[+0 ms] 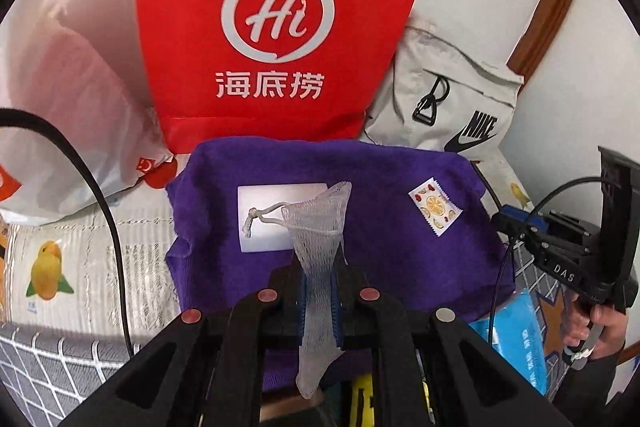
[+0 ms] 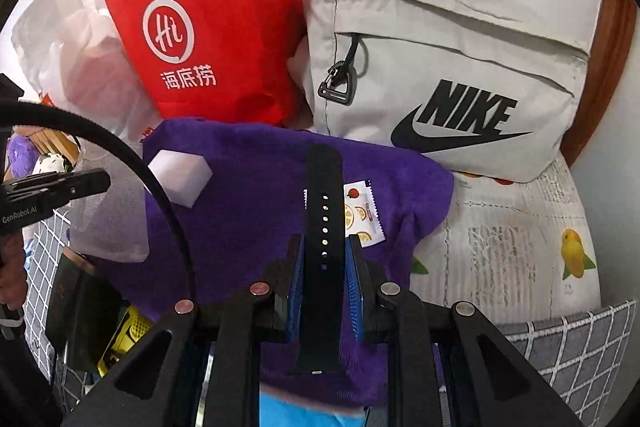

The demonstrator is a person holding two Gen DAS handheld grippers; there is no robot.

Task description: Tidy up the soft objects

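While left gripper [image 1: 318,281] fingers pinched mesh pouch [image 1: 316,227], right gripper [image 2: 324,267] fingers clamped black strap [image 2: 323,219], both above purple towel [image 1: 380,247].

Watch strap [image 2: 323,227] hides part of fruit-print sachet [image 2: 366,213]; mesh pouch [image 1: 320,227] overlaps white card [image 1: 272,219].

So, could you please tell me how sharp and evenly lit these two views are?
Left wrist view: the mesh pouch is sharp, the plastic bag is washed out, and edges bend. Right wrist view: the watch strap is crisp, and the red bag throws a soft shadow on the wall.
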